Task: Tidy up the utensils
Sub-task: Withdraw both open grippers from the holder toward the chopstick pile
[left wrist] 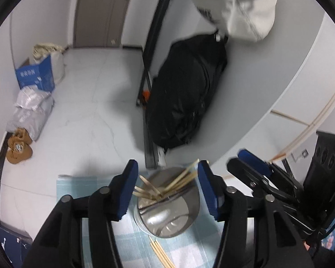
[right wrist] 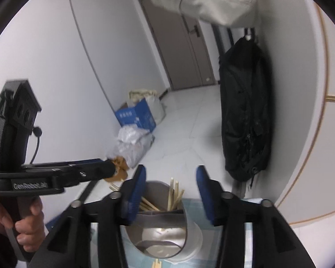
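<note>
A round steel utensil holder [left wrist: 167, 210] stands on a light blue checked cloth [left wrist: 96, 185]. Several wooden chopsticks [left wrist: 181, 178] lean inside it. A few loose chopsticks [left wrist: 160, 254] lie on the cloth in front of it. My left gripper [left wrist: 167, 169] is open and empty just above the holder. My right gripper [right wrist: 170, 178] is open and empty over the same holder [right wrist: 165, 230], with chopsticks [right wrist: 174, 194] in its far compartment. The right gripper also shows in the left wrist view [left wrist: 245, 158]; the left one shows in the right wrist view [right wrist: 109, 167].
A black bag [left wrist: 185, 93] hangs on the wall beyond the table, next to a black tripod [left wrist: 149, 82]. A blue box [left wrist: 35, 73], plastic bags [left wrist: 29, 111] and brown slippers [left wrist: 17, 147] lie on the floor at left.
</note>
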### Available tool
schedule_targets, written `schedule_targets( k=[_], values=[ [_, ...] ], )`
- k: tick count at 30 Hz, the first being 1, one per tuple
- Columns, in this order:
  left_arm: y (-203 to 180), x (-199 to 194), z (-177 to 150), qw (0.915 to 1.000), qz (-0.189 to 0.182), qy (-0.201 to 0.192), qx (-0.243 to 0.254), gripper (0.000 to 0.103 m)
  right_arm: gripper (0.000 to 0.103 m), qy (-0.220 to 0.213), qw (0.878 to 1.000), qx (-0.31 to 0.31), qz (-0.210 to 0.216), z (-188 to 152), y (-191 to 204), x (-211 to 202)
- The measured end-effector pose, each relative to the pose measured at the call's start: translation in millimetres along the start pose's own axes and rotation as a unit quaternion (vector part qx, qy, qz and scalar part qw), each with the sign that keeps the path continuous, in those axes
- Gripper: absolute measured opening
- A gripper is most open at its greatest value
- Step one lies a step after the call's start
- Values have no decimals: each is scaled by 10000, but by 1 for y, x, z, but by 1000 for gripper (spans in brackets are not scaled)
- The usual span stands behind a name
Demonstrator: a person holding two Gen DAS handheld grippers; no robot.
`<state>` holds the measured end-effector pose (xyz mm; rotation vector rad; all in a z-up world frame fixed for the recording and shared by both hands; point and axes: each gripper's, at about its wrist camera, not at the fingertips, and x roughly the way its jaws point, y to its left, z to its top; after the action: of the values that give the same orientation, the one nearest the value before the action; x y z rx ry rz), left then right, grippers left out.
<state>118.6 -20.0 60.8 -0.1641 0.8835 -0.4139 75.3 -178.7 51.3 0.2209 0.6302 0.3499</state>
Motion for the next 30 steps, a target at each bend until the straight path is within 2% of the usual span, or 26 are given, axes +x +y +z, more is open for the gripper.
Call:
schedule_targets(
  k=[5,7,12,16,20,27,30],
  values=[
    [-5,-15,-7,9996,215,-185,-29,52,59,-175,9998,109,23,-2,0,-19],
    [-9,-20,-11,9992,326,-246,-9,58,64,-231,9997,97,8,-5,2,-27],
    [-17,-35,-19,9972,558,-496,100,61,66,-234,9996,149,96,-11,7,-41],
    [-20,-47,-25,9954,673,-672,77,63,72,-412,9990,157,65,-16,12,-56],
    [-21,-58,-34,9926,821,-895,47,71,74,-491,9987,137,98,-21,19,-68],
    [-22,-66,-52,9900,972,-1023,37,73,75,-727,9970,-248,-2,-41,38,-85],
    [-24,-70,-60,9877,1081,-1123,76,74,75,-660,9972,-361,25,-50,45,-85]
  ],
)
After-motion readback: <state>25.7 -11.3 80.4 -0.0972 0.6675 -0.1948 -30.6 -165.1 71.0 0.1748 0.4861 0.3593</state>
